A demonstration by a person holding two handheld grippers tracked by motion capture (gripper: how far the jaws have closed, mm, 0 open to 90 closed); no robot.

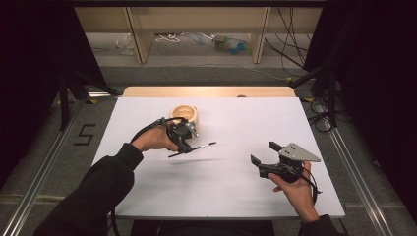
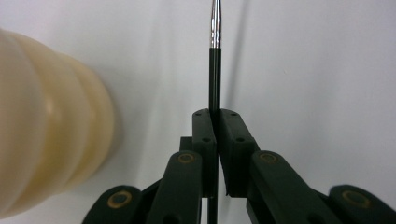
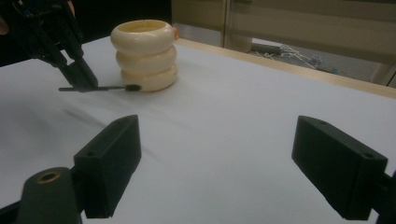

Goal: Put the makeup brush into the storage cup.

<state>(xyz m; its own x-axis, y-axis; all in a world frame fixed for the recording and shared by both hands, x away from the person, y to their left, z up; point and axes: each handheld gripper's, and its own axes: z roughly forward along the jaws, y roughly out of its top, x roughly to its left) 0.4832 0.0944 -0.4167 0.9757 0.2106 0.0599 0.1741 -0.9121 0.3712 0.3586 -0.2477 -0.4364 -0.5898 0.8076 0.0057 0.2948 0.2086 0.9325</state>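
A thin black brush (image 1: 193, 149) with a metal ferrule is held level above the white table, and my left gripper (image 1: 184, 146) is shut on its handle. In the left gripper view the brush (image 2: 214, 60) runs straight up from between the closed jaws. A cream ribbed cup (image 1: 186, 117) stands just behind the left gripper; it looms at the left as the cup (image 2: 46, 130) and stands upright as the cup (image 3: 145, 53) in the right gripper view, with the brush (image 3: 100, 87) in front of it. My right gripper (image 1: 263, 153) hovers open at the table's right front, nothing between its fingers.
The white table top (image 1: 236, 123) has a wooden strip (image 1: 206, 91) along its far edge. Beyond it stand wooden shelf legs (image 1: 140, 39) with cables and clutter on the floor. Metal rails (image 1: 354, 167) run along both sides of the table.
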